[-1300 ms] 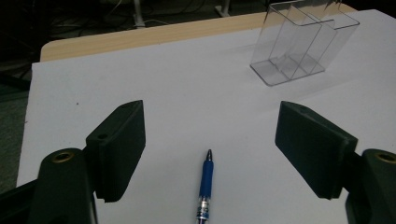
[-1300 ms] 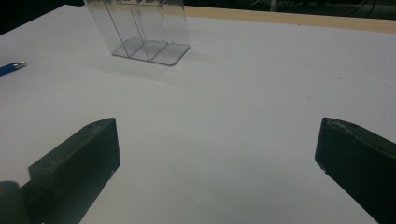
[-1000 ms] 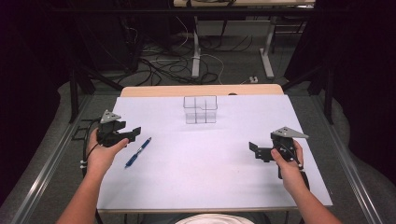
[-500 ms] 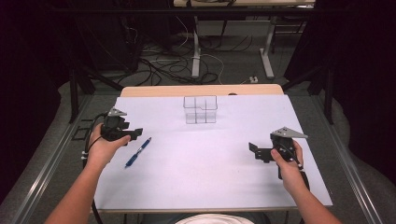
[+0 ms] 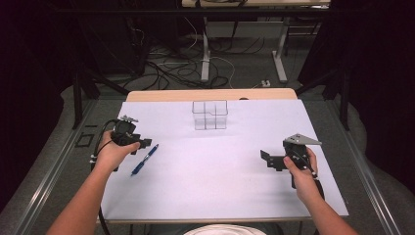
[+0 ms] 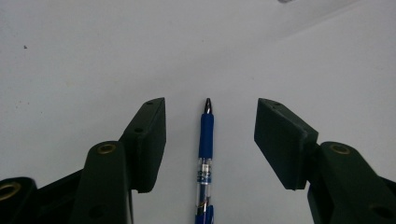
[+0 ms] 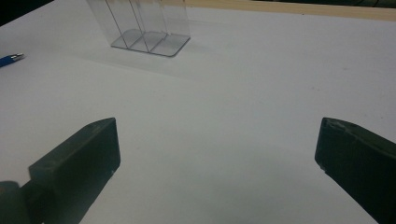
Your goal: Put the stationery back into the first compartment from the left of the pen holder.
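Observation:
A blue pen (image 5: 145, 159) lies flat on the white table top (image 5: 215, 186), left of centre. My left gripper (image 5: 142, 143) hovers over its far end. In the left gripper view the pen (image 6: 205, 154) lies lengthwise between the two black pads, tip pointing away, with a gap on each side. The left gripper (image 6: 211, 105) is open; its jaws have just been closing around the pen without touching it. At the right of the table my right gripper (image 5: 266, 159) is held low and stands wide open (image 7: 218, 127) with nothing between its fingers.
A clear plastic divided box (image 5: 210, 115) stands upright at the back middle of the table, and is seen ahead in the right gripper view (image 7: 144, 28). The pen's tip (image 7: 9, 59) shows at that view's left edge. Cables and table legs lie on the floor beyond.
My left hand has shifted slightly right, toward the pen, and its jaws have narrowed. The right hand has stayed where it was.

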The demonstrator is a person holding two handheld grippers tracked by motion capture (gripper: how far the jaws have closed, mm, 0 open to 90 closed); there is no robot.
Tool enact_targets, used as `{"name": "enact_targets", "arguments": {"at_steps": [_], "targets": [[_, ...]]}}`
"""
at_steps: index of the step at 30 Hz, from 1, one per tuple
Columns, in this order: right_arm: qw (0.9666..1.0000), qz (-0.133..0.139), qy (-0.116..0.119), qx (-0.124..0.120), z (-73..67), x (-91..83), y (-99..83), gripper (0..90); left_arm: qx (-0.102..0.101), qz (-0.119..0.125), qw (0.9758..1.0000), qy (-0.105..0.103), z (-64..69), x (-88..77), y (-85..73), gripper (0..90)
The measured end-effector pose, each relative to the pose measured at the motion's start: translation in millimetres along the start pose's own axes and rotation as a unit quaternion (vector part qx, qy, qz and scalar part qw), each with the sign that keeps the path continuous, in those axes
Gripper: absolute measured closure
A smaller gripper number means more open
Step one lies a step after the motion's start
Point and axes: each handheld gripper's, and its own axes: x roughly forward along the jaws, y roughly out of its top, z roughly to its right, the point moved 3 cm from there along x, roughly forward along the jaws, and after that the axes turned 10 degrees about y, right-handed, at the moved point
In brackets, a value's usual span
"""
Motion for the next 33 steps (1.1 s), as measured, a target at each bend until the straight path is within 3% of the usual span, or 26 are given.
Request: {"name": "enact_targets", "arguments": {"at_steps": [8,27,33], "targets": [[1.0000,-0.001,0.002,0.002,-0.7,0.9,-0.5,0.0,0.008,-0.021,0.9997,0.000,0.2,11.7,-2.6,48.9],[1.0000,-0.008,0.005,0.000,-1.1,2.6,-2.3,0.0,0.000,-0.066,0.9978,-0.004,4.4,36.4,-11.0,58.6],[0.9999,-0.009,0.004,-0.003,-0.9,3.1,-2.7,0.0,0.017,-0.079,0.9967,0.007,4.9,41.6,-11.3,60.4]]}}
